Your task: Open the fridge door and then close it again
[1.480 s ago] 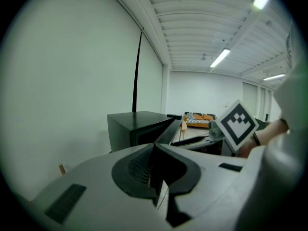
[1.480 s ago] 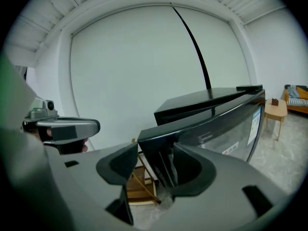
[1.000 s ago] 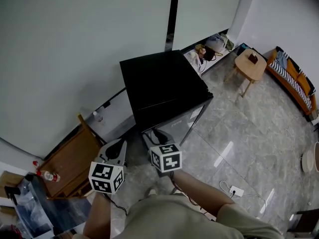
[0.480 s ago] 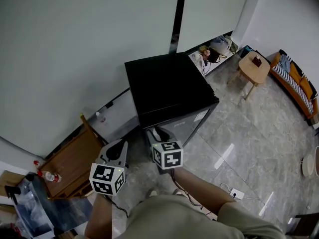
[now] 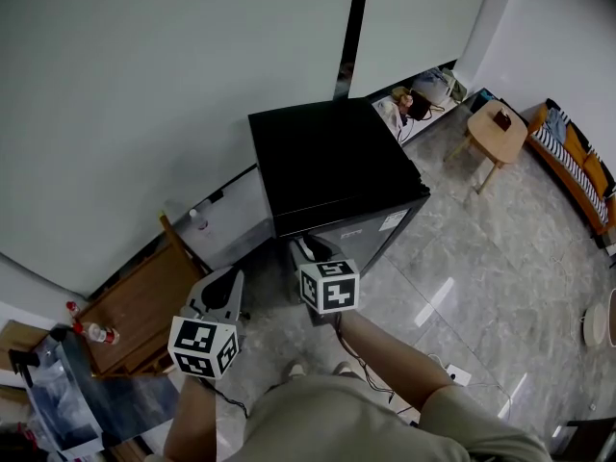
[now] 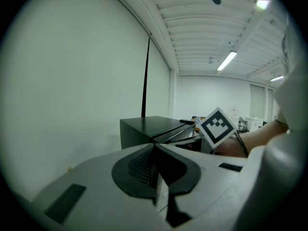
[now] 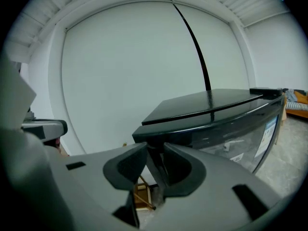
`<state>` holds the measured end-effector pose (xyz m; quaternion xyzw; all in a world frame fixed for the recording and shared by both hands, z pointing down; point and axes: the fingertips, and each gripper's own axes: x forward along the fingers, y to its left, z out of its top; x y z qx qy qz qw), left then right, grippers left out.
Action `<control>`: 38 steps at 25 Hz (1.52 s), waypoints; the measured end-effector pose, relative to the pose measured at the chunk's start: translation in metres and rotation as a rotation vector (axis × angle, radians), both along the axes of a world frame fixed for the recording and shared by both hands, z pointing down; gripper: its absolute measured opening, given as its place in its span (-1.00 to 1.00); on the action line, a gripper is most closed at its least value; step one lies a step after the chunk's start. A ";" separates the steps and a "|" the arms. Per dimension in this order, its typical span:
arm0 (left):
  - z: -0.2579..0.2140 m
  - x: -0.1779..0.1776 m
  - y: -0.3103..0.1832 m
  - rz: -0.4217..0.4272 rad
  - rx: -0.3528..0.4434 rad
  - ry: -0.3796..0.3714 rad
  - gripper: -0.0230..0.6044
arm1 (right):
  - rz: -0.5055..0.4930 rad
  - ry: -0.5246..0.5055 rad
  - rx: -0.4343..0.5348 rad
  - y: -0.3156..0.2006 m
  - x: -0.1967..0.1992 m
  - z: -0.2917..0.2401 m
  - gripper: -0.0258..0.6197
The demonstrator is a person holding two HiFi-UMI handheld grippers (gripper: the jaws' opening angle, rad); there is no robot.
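Grey polished floor tiles (image 5: pixel 481 258) and plain white walls surround a low black fridge (image 5: pixel 327 162), which stands with its back to the wall, directly ahead of both grippers. The right gripper (image 5: pixel 306 250) is at the upper corner of the fridge door (image 5: pixel 371 239), on the door's side nearest the left gripper. In the right gripper view the dark edge of the fridge door (image 7: pixel 240 134) runs down between the two jaws of the right gripper (image 7: pixel 155 162). These jaws have just been closing, and now only a narrow gap is left, filled by that edge, so the pads seem to press on it from both sides. From the head view I cannot tell if the door is open a little or fully shut.

The left gripper (image 5: pixel 229 277) is just beside the right one, a little further back from the fridge. Its jaws (image 6: pixel 155 150) are fully together and hold nothing.

To the left of the left gripper is a wooden chair (image 5: pixel 135 306). Far to the right of the right gripper a small wooden table (image 5: pixel 496 128) stands on the tiles, and a white power strip (image 5: pixel 454 371) lies on the floor, behind and to the right of the right gripper.
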<state>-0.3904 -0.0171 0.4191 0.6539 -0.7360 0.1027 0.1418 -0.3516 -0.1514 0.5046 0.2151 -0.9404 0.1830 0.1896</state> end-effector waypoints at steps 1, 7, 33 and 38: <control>0.000 0.001 0.000 0.001 0.000 0.001 -0.90 | -0.010 0.001 0.001 0.000 0.001 -0.001 -0.63; -0.011 0.013 -0.001 0.022 0.019 -0.014 -0.90 | -0.024 -0.063 0.075 -0.017 0.015 -0.041 -0.69; -0.164 0.117 -0.034 0.152 0.318 -0.191 -0.90 | -0.028 -0.288 0.520 0.002 0.218 -0.276 -0.89; -0.158 0.145 -0.043 0.189 0.310 -0.176 -0.90 | 0.006 -0.282 0.502 0.001 0.259 -0.272 -0.89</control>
